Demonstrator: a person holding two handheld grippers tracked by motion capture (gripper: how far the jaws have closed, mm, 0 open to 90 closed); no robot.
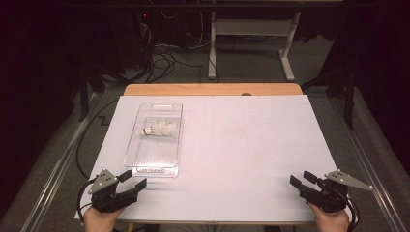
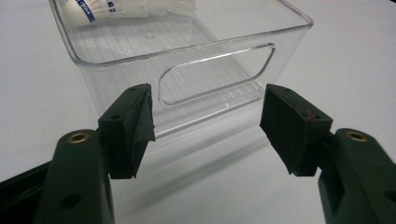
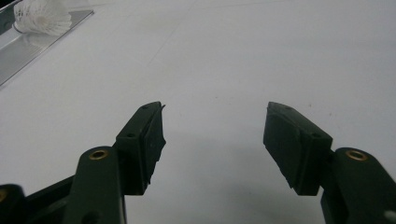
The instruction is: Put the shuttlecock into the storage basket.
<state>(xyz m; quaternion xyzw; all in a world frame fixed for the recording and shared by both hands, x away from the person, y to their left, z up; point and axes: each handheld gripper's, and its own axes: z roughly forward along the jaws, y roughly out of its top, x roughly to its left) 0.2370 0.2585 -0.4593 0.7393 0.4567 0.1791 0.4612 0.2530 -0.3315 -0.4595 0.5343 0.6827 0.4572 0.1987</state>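
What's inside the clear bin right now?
One white shuttlecock lies on its side in the far half of the clear bin, cork end toward the left wall. The transparent walls hide nothing; the ribbed floor nearer the person holds nothing else.

White table (image 1: 251, 145), clear bin (image 1: 145, 157) lying on it, left side

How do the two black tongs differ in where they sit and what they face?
The left tongs sit just short of the clear bin, facing its handle cutout; the right tongs sit at the other corner of the white table, facing bare surface. A shuttlecock lies nearer the left tongs. Both are open, holding nothing.
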